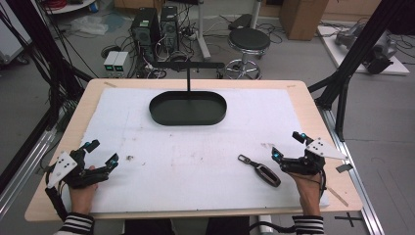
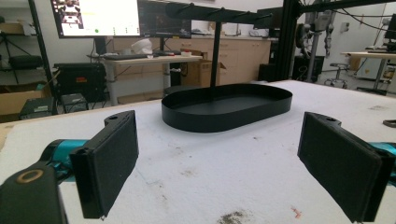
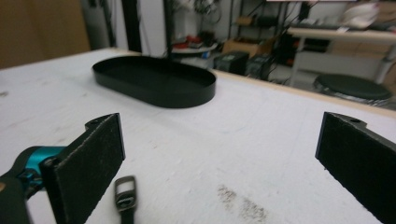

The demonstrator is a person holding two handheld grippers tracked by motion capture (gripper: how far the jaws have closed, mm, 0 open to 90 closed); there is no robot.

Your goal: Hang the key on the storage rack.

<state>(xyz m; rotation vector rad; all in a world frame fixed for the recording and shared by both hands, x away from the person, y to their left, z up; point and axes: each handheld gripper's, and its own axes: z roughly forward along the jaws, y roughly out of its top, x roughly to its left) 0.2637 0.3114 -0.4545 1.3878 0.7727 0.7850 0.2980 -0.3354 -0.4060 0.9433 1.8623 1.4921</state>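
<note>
A dark car key fob (image 1: 259, 170) with a metal loop at one end lies flat on the white mat (image 1: 195, 147) near the front right of the counter (image 1: 303, 93), slanted, its loop end pointing up and left. In the right gripper view the loop (image 3: 125, 192) sits just beside the left finger's tip.

The right gripper (image 1: 288, 146) rests low just right of the fob, apart from it, held by the right hand (image 1: 308, 188) with a striped sleeve at the wrist; its fingers (image 3: 88, 163) are spread wide with nothing between them. The left gripper (image 1: 102, 152) sits near the front left edge in the left hand (image 1: 83, 193), angled toward the centre, its fingers (image 2: 109, 158) likewise spread wide and empty.

Farther back, at the mat's middle, stands a black oval tray (image 1: 188, 108) with an upright post and crossbar (image 1: 190, 66).
</note>
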